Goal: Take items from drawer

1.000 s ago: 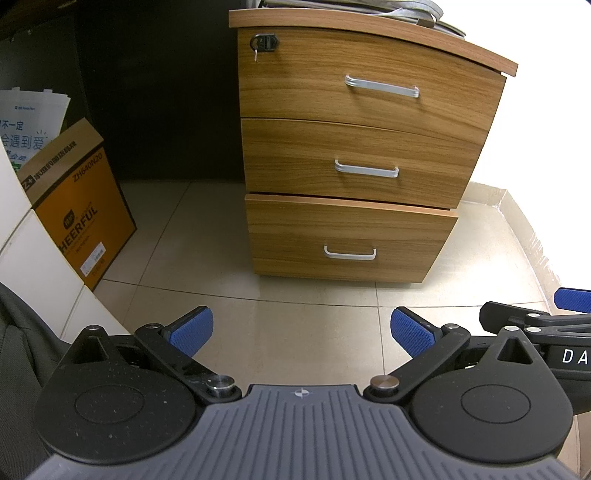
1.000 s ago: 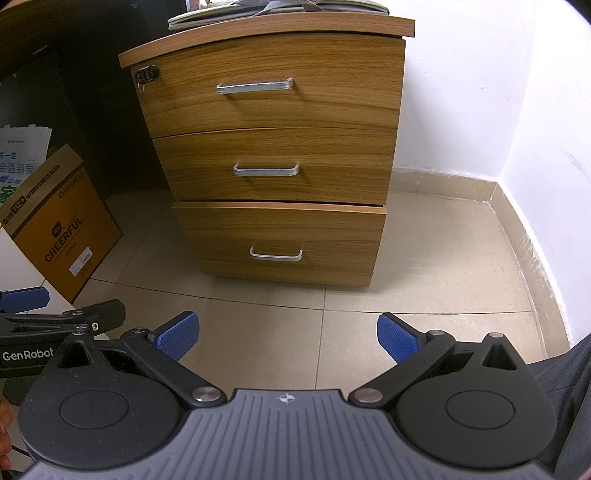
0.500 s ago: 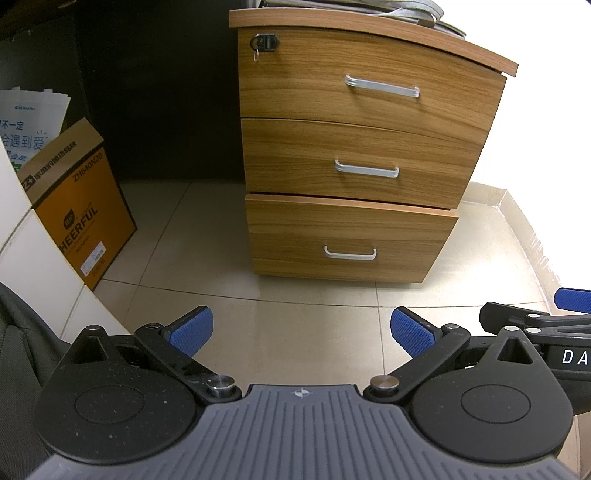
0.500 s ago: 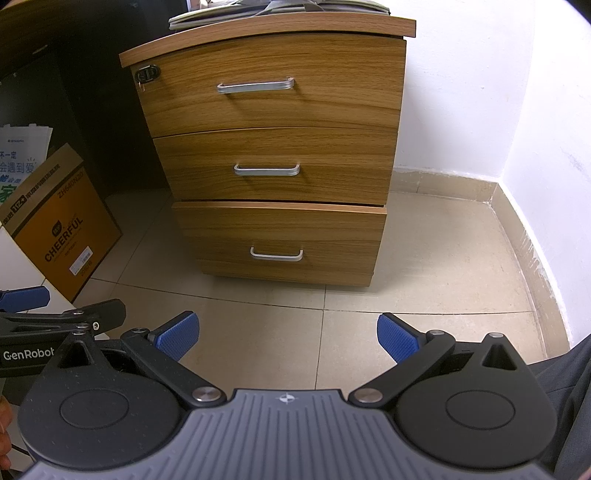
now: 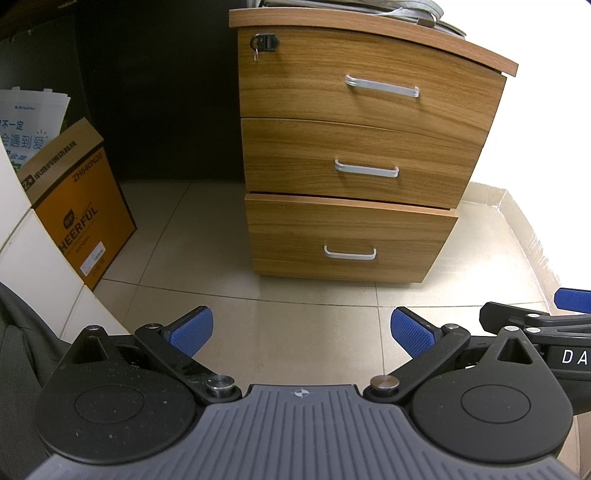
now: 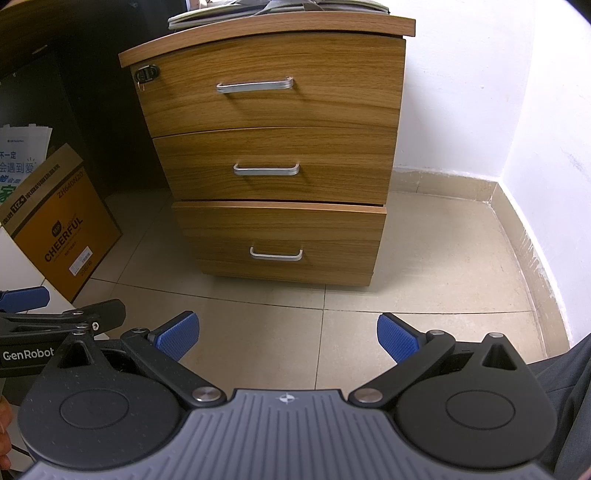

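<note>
A wooden three-drawer cabinet [image 5: 362, 147] stands on the tiled floor ahead; it also shows in the right wrist view [image 6: 277, 155]. Each drawer has a silver handle. The bottom drawer [image 5: 347, 240] sticks out a little; the top and middle ones are shut. Its handle [image 6: 276, 254] faces me. No drawer contents show. My left gripper [image 5: 301, 332] is open and empty, well short of the cabinet above the floor. My right gripper [image 6: 288, 336] is open and empty beside it, at a similar distance.
An orange cardboard box [image 5: 77, 206] with white paper bags behind it leans at the left, against white panels. Papers lie on the cabinet top [image 6: 277, 11]. A white wall and skirting [image 6: 517, 229] close off the right. Dark space is left of the cabinet.
</note>
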`<state>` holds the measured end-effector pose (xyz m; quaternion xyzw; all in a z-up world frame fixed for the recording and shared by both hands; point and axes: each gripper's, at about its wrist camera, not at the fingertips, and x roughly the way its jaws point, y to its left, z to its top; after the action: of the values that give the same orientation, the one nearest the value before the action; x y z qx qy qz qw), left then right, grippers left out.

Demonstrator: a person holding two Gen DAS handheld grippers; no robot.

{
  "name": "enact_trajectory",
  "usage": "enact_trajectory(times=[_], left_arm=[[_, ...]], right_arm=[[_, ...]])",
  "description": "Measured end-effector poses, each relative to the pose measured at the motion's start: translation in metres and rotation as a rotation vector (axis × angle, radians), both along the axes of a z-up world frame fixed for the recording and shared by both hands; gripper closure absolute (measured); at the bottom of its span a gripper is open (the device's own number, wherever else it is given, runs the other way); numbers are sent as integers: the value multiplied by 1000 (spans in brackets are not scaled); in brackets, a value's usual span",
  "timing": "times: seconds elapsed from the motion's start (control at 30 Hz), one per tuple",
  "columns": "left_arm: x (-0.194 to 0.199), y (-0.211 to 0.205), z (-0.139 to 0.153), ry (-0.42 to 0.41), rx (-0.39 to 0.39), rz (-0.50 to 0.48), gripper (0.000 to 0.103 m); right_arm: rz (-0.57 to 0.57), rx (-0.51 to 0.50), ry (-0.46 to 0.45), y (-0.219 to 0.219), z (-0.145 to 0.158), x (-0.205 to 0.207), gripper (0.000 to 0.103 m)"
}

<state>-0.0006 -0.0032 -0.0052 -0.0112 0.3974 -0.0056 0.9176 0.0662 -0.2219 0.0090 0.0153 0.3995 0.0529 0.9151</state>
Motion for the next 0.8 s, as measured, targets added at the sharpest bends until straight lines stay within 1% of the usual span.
enact_trajectory(times=[0.53,0.8], left_arm=[[3,2,-3,16,-4,10,0],[9,1,-10,20,2,6,0]], right_arm=[[-7,12,17,-2,-8,5,0],[9,-17,12,0,-14,12,0]])
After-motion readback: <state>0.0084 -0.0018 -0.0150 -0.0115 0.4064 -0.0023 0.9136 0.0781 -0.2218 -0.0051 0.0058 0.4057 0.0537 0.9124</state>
